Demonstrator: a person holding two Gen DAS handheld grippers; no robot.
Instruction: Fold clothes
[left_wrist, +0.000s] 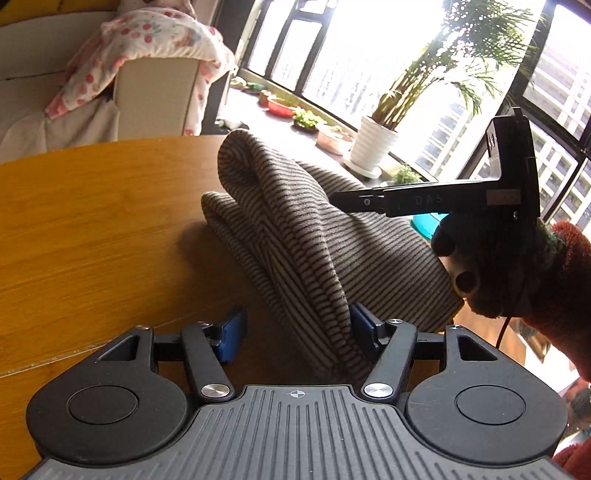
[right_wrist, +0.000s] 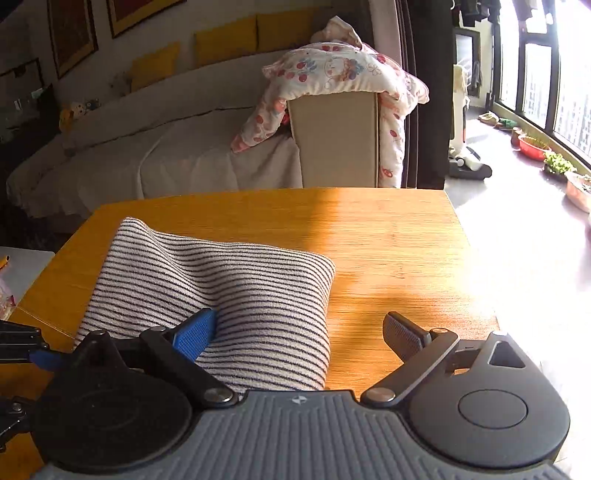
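A striped grey-and-dark garment (left_wrist: 295, 229) lies bunched and partly folded on the wooden table (left_wrist: 92, 221). My left gripper (left_wrist: 297, 332) is open, its blue pads apart, with a fold of the garment running between them near the right pad. In the right wrist view the same garment (right_wrist: 229, 288) lies flat and folded on the table (right_wrist: 388, 240). My right gripper (right_wrist: 299, 332) is open wide, its left pad resting on the cloth. The right gripper also shows in the left wrist view (left_wrist: 343, 199), above the garment's far side.
A sofa with a floral quilt (right_wrist: 332, 74) stands beyond the table's far edge. Potted plants (left_wrist: 376, 144) and bowls line the window sill. The table's right edge (right_wrist: 465, 240) drops to the sunlit floor. A gloved hand (left_wrist: 509, 273) holds the right gripper.
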